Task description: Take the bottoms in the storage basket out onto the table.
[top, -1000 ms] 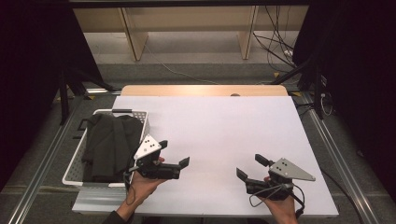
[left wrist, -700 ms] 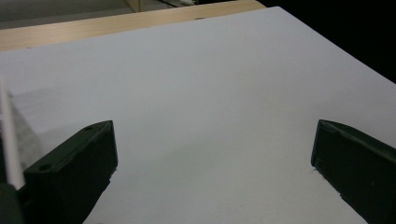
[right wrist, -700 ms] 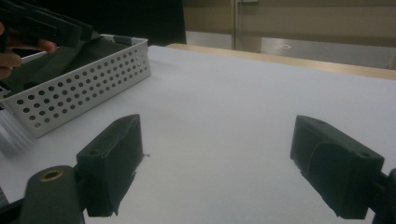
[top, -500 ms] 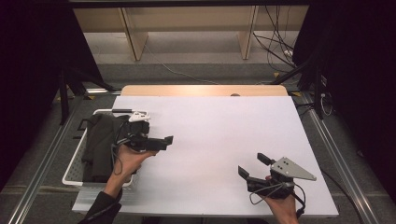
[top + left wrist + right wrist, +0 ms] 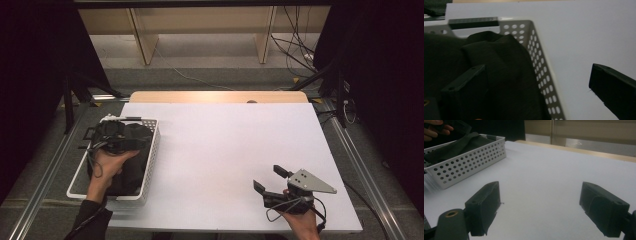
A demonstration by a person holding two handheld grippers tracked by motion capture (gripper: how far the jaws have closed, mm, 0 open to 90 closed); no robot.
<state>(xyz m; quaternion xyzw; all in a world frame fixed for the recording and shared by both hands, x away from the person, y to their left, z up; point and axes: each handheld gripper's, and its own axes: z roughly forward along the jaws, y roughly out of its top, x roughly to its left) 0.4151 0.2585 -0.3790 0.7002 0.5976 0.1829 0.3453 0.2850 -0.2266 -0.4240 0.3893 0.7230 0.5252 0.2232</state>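
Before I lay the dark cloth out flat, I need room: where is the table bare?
The white table is bare from the white basket across to the right gripper, and back to its far wooden edge. It is crowded inside the basket, where the dark cloth and the left gripper sit.

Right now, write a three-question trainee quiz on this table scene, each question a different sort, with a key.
1. True or false: the left gripper is over the white basket, jaws open.
2. Multiple choice: what lies in the basket? A) dark cloth B) red cups C) white plates
3. Fill in: the right gripper sits above the near right part of the white table with its jaws ____.

Key:
1. True. In the left gripper view one jaw hangs over the dark cloth and the other beyond the basket wall, well apart.
2. A.
3. Open, with nothing between them in the right gripper view.
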